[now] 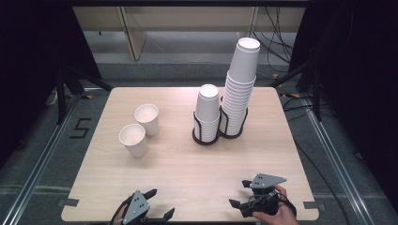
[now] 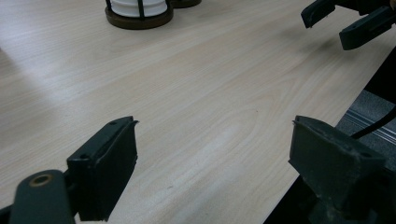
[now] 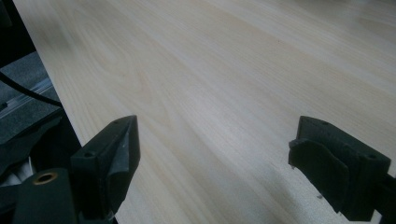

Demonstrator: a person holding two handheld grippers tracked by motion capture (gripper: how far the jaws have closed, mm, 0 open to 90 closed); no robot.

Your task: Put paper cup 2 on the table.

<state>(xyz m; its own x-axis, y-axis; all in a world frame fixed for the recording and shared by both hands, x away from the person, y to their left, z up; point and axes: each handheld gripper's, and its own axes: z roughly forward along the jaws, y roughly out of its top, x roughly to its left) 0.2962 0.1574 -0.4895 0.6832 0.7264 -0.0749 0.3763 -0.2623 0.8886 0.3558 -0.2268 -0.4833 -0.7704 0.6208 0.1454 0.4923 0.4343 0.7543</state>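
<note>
- Right now both tools rest low at the near edge of the tabletop (image 1: 187,159): the left gripper (image 1: 158,203) and the right gripper (image 1: 238,193) each have their jaws spread wide with nothing between them.
- Nearest loose things are two single paper cups (image 1: 140,130), upright and side by side on the left half, well apart from both grippers.
- Further back, right of centre, stand a short cup stack (image 1: 208,110) and a tall cup stack (image 1: 240,84), each in a dark wire holder (image 1: 205,137).
- To do the reach well, I judge it best to come at a cup from the side, jaws level with its upper wall, and close gently; thin paper dents easily.
- Taking the top cup off a stack would probably call for steadying the rest.
- Hard to make out: the left gripper view cuts the holder off at its base, and the right gripper view gives bare wood grain.
</note>
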